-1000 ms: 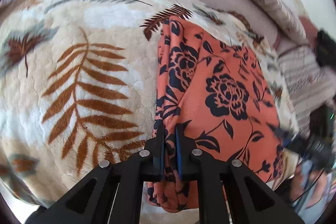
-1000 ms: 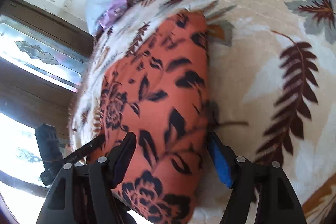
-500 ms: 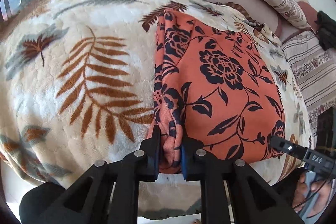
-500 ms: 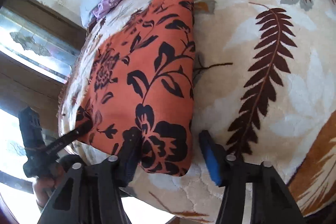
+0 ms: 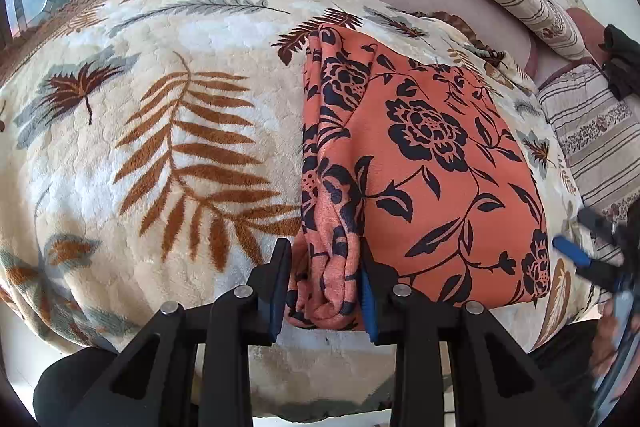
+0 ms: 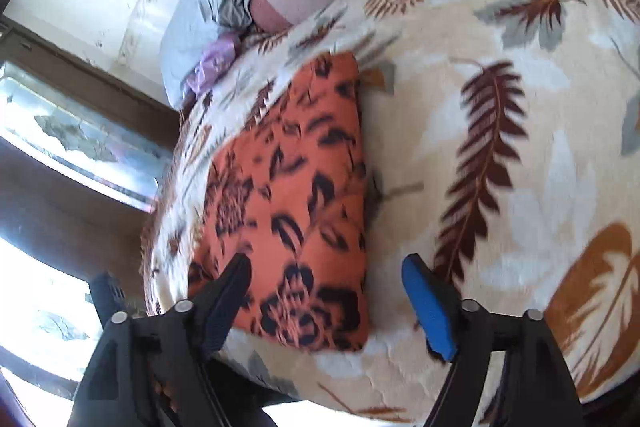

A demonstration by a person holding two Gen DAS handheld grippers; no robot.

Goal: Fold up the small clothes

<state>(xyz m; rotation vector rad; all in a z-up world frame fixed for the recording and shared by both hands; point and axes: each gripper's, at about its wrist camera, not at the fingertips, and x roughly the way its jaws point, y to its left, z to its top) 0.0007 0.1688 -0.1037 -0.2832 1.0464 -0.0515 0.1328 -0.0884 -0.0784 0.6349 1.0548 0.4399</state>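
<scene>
The orange floral cloth [image 5: 420, 163] lies folded flat on the leaf-patterned blanket [image 5: 160, 131] covering the bed. At the cloth's near left edge, the left gripper [image 5: 323, 283] has its fingers parted around the bunched fold, pinching nothing. The right gripper [image 6: 326, 301] hovers wide open over the cloth's near right corner.
</scene>
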